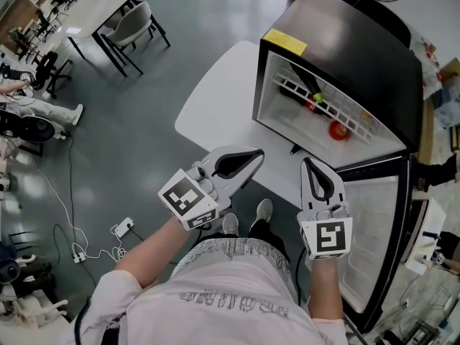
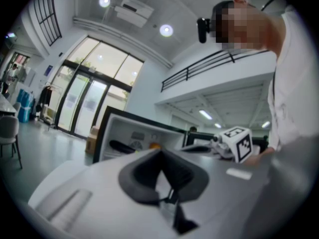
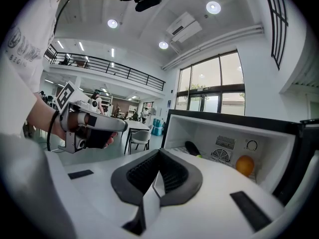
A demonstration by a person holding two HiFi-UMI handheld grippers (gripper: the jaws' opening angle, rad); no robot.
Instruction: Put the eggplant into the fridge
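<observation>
A dark eggplant (image 1: 302, 92) with a green stem lies on the wire shelf inside the open black mini fridge (image 1: 345, 34). It also shows in the left gripper view as the eggplant (image 2: 119, 147), and in the right gripper view as the eggplant (image 3: 192, 147). My left gripper (image 1: 255, 154) and right gripper (image 1: 307, 162) hang side by side in front of the fridge, short of its opening. Both are shut with nothing between the jaws, as the left gripper (image 2: 160, 151) and right gripper (image 3: 159, 151) show in their own views.
The fridge stands on a white table (image 1: 215, 99), its door (image 1: 381, 243) swung open at the right. A red tomato (image 1: 339, 130) and a smaller red item (image 1: 313, 106) sit on the shelf. Chairs and a table (image 1: 108, 13) stand far left; cables (image 1: 108, 243) lie on the floor.
</observation>
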